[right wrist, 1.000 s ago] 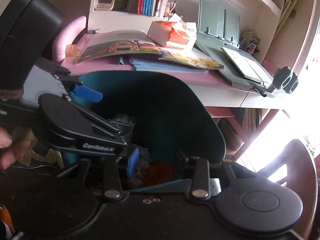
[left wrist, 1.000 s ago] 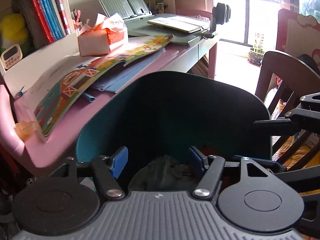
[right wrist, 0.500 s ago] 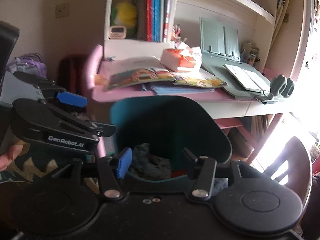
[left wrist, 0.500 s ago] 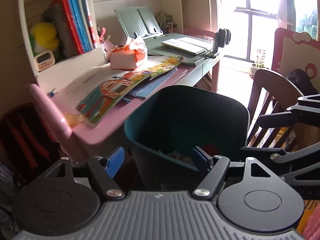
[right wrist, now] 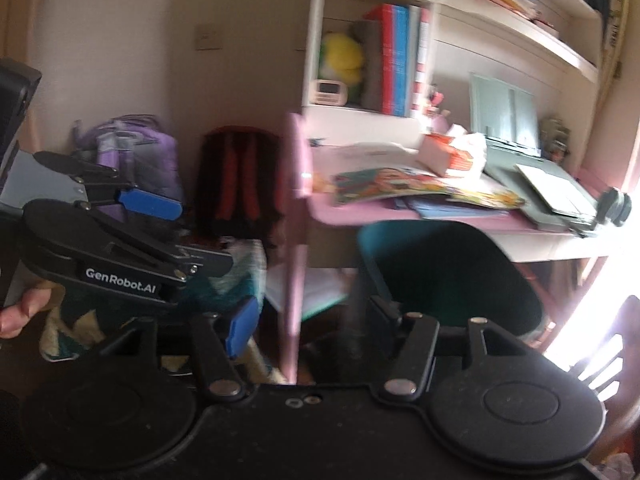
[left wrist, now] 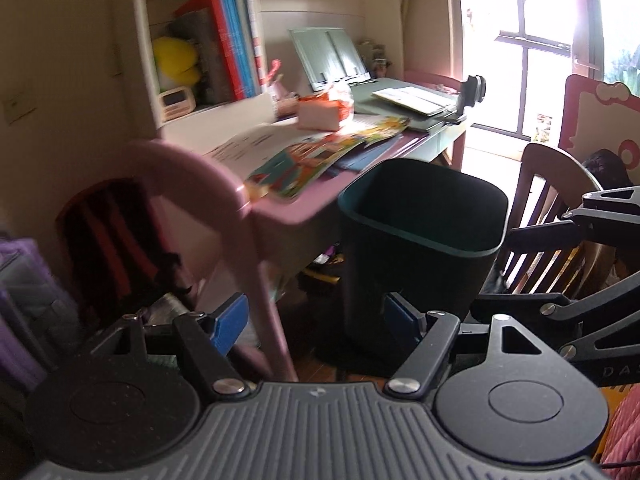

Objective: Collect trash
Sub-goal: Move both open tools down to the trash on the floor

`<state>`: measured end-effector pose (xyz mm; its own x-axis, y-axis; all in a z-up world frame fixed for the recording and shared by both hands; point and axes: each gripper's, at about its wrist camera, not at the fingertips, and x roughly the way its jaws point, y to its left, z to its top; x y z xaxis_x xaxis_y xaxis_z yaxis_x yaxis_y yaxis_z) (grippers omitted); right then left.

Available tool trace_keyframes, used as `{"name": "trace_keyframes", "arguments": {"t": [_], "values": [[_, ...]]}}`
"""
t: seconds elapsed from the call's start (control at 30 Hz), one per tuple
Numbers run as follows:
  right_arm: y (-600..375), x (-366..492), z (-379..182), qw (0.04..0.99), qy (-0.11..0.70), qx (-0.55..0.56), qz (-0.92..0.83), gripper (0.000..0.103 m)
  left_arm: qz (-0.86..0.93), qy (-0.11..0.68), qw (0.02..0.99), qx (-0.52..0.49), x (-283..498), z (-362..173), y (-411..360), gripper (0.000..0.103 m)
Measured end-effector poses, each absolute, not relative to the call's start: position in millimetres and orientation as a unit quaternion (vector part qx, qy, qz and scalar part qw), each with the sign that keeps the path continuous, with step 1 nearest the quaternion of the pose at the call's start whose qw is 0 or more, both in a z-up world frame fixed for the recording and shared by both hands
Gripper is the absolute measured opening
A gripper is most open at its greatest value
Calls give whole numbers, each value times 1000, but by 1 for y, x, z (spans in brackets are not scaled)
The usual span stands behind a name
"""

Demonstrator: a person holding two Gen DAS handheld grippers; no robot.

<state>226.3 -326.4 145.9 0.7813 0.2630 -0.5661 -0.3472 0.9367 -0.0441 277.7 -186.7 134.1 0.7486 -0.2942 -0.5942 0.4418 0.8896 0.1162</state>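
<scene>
A dark teal trash bin (left wrist: 420, 248) stands on the floor beside the pink desk (left wrist: 280, 208); it also shows in the right wrist view (right wrist: 448, 276). Its contents are hidden from both views. My left gripper (left wrist: 316, 322) is open and empty, well back from the bin. My right gripper (right wrist: 308, 320) is open and empty, also back from the bin. The left gripper (right wrist: 152, 232) shows at the left of the right wrist view, and the right gripper's frame (left wrist: 576, 272) at the right of the left wrist view.
The desk carries picture books (left wrist: 320, 156), a tissue box (left wrist: 324, 112) and a grey book stand (left wrist: 332, 58). A dark wooden chair (left wrist: 548, 220) stands right of the bin. A red and black backpack (right wrist: 236, 184) and a purple bag (right wrist: 136, 156) lean against the wall.
Both grippers have pulled up and back from the bin. The trash inside it has dropped out of sight, and the floor, desk leg and bags have come into view.
</scene>
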Motion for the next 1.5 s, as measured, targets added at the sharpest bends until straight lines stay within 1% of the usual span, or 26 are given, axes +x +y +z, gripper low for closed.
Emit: {"name": "trace_keyframes", "arguments": {"t": [0.07,0.1,0.27,0.5,0.57,0.63,0.73,0.93,1.1,1.2,1.4,1.5], "values": [[-307,224,141,936,293,-68,185,60,-191,298,928,118,270,131,-165,80],[-298,222,138,933,295,-69,195,60,-185,299,929,114,266,129,-153,81],[-246,218,115,920,301,-77,239,60,-159,309,932,100,249,111,-96,81],[-180,219,69,896,318,-81,298,61,-129,337,928,91,233,67,-23,81],[-162,220,49,889,326,-83,311,61,-123,346,926,88,230,50,-3,86],[-146,223,27,882,336,-83,319,61,-119,356,923,84,230,31,16,95],[-127,229,-9,869,356,-90,332,61,-122,360,922,76,229,-1,41,99],[-88,255,-95,839,415,-112,334,61,-117,401,907,57,250,-79,84,99],[-70,280,-168,817,466,-108,324,61,-116,426,891,103,270,-154,102,99],[-57,293,-215,798,493,-123,324,61,-123,453,875,116,281,-200,112,99],[-33,306,-313,750,560,-147,319,61,-104,552,825,62,308,-298,148,99],[-21,306,-357,722,592,-155,324,61,-89,590,800,59,313,-346,164,99]]}}
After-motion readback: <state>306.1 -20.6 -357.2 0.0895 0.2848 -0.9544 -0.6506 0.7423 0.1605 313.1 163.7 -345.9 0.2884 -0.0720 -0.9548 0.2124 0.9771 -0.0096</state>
